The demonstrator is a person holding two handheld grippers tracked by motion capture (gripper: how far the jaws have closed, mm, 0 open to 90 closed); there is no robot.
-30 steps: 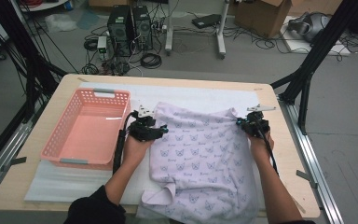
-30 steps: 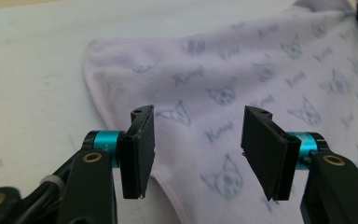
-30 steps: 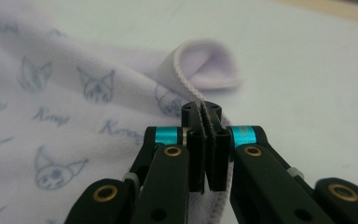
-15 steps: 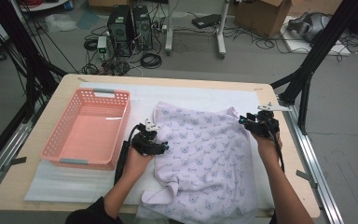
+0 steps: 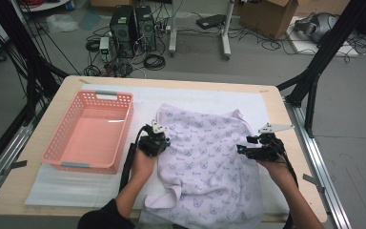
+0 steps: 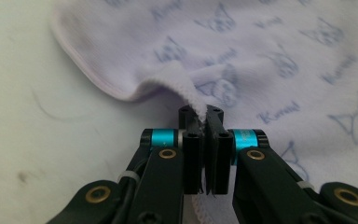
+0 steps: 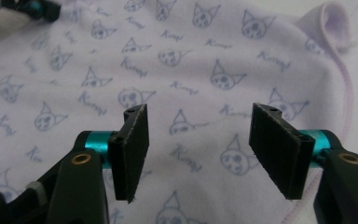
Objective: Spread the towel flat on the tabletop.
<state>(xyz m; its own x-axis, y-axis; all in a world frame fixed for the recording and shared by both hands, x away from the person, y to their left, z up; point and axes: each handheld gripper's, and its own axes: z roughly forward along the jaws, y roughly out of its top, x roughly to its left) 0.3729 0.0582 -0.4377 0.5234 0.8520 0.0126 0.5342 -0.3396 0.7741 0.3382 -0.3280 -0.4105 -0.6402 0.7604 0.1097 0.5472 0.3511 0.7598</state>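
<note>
Table with a white padded mat (image 5: 205,98); a pale lilac garment (image 5: 209,162) printed with small cat faces lies spread over its middle and right, hem trailing off the near edge at about 6 o'clock.

Left gripper (image 5: 153,143) sits at the garment's 9 o'clock edge. In the left gripper view its jaws are clenched on a pinch of the garment's (image 6: 270,56) hemmed edge, fabric bunched up between the pads; the left gripper (image 6: 204,122) has just closed onto it.

Right gripper (image 5: 255,150) is at the garment's 3 o'clock side, lying roughly level and pointing in toward the cloth. In the right gripper view its jaws stand well apart, released, with nothing between the pads; the right gripper (image 7: 198,140) has just been opening. The garment (image 7: 177,70) lies flat beyond it, a curled collar-like edge at about 1 o'clock in that view.

Pink plastic basket (image 5: 57,148), lattice-walled, stands at 9 o'clock of the garment, just beside the left gripper but apart from the cloth. Its floor is bare.

Beyond the table, 12 o'clock: two black computer towers (image 5: 132,26) on the floor amid cables, a cardboard box (image 5: 267,14) farther right.
</note>
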